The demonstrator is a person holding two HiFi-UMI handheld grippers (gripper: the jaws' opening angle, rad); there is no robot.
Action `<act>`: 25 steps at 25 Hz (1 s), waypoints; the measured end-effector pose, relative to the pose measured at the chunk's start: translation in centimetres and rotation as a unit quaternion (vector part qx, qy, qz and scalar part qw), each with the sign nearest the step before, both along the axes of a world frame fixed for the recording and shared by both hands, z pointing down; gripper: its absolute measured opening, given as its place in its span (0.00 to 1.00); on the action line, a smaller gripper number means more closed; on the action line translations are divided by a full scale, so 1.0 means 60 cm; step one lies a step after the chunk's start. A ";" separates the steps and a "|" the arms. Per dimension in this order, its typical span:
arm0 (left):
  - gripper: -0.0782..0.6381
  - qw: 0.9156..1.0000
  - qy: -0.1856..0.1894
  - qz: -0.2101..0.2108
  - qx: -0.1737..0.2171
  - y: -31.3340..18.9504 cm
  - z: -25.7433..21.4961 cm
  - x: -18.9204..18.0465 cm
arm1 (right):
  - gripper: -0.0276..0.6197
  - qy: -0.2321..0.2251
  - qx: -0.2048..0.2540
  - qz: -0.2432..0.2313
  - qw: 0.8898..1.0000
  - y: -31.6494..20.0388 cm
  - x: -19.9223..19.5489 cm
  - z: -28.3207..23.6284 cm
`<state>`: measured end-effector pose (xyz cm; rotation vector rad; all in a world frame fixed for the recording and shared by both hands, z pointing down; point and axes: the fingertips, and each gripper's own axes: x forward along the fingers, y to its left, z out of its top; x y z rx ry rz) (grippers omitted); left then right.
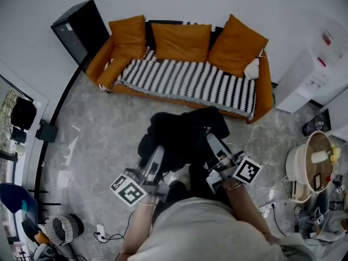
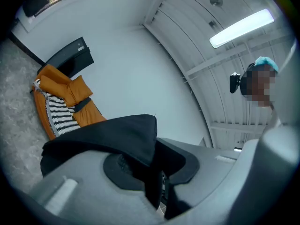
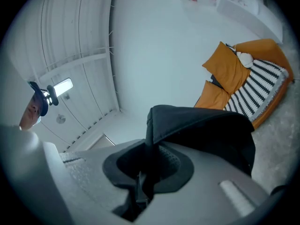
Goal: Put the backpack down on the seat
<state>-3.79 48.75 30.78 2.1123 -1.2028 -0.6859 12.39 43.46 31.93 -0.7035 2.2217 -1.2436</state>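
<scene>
A round rimmed tub (image 1: pixel 296 163) at the right edge holds a pale tube-shaped item and something yellow. The grey mottled floor (image 1: pixel 103 140) runs to an orange sofa (image 1: pixel 265 94) against the white wall. A black-and-white striped throw (image 1: pixel 185 78) covers its seat, backed by three orange cushions (image 1: pixel 181 41). The black backpack (image 1: pixel 182 135) hangs over the floor in front of the sofa, off the seat. The left tongs (image 2: pixel 157 175) and right tongs (image 3: pixel 145 172) each pinch a fold of its fabric, one on either side.

Backpack (image 1: pixel 185 137) hangs above floor (image 1: pixel 103 140), before the sofa (image 1: pixel 265 94).
</scene>
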 end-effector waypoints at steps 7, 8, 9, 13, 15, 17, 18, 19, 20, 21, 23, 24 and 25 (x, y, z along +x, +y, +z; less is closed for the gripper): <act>0.22 1.000 0.016 -0.003 -0.018 -0.111 0.023 -0.028 | 0.11 -0.002 -0.009 -0.004 1.000 -0.106 -0.031 0.016; 0.22 1.000 0.011 -0.002 -0.017 -0.137 0.023 -0.029 | 0.11 -0.001 -0.010 -0.002 1.000 -0.129 -0.031 0.022; 0.22 1.000 0.006 -0.002 -0.018 -0.164 0.022 -0.029 | 0.11 0.000 -0.012 -0.001 1.000 -0.154 -0.029 0.028; 0.22 1.000 -0.009 0.002 -0.021 -0.268 0.021 -0.022 | 0.11 -0.009 -0.022 0.009 1.000 -0.263 -0.017 0.041; 0.22 1.000 -0.010 0.005 -0.021 -0.321 0.018 -0.023 | 0.11 -0.005 -0.012 0.005 1.000 -0.313 -0.021 0.030; 0.22 1.000 -0.011 0.002 -0.018 -0.376 0.013 -0.023 | 0.11 -0.004 -0.006 0.001 1.000 -0.364 -0.018 0.020; 0.22 1.000 -0.011 0.000 -0.016 -0.402 0.010 -0.020 | 0.11 -0.006 -0.004 -0.001 1.000 -0.390 -0.012 0.016; 0.22 1.000 -0.012 -0.002 -0.014 -0.429 0.006 -0.018 | 0.11 -0.010 -0.003 -0.001 1.000 -0.415 -0.006 0.012; 0.22 1.000 -0.013 -0.004 -0.011 -0.455 0.003 -0.015 | 0.11 -0.013 -0.001 -0.002 1.000 -0.440 -0.001 0.008; 0.22 1.000 -0.014 -0.005 -0.008 -0.479 -0.001 -0.013 | 0.11 -0.014 0.000 -0.002 1.000 -0.463 0.004 0.005; 0.22 1.000 -0.017 -0.006 -0.003 -0.524 -0.006 -0.007 | 0.11 -0.012 0.004 -0.001 1.000 -0.505 0.014 0.002; 0.22 1.000 -0.019 -0.006 -0.001 -0.543 -0.007 -0.001 | 0.11 -0.010 0.007 0.000 1.000 -0.524 0.020 0.002; 0.22 1.000 -0.022 -0.005 -0.001 -0.562 -0.008 0.007 | 0.11 -0.009 0.009 0.000 1.000 -0.543 0.026 0.002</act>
